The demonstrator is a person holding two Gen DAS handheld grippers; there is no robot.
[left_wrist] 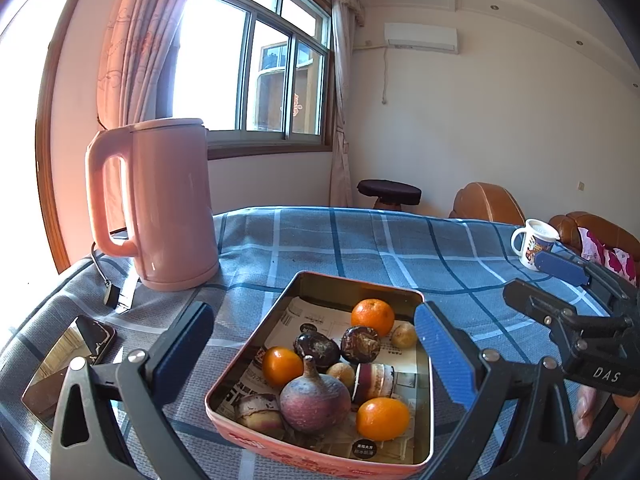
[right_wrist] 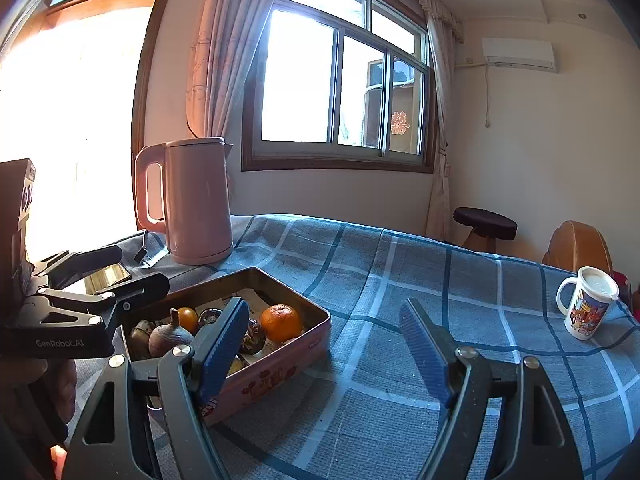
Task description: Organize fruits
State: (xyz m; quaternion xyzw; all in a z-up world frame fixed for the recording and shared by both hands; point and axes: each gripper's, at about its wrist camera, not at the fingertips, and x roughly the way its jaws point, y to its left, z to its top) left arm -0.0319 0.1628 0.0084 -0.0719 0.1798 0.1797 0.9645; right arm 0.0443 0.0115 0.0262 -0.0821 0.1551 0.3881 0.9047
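We see the pink rectangular metal tin of fruit straight ahead between our spread, empty left gripper, while the right gripper, gaping and unladen, sits off the tin's right edge.

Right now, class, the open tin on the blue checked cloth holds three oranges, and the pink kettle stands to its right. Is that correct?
Not quite. The tin does hold three oranges, but the pink kettle stands to its left, near the window. The left wrist view shows this; a mug stands to the right.
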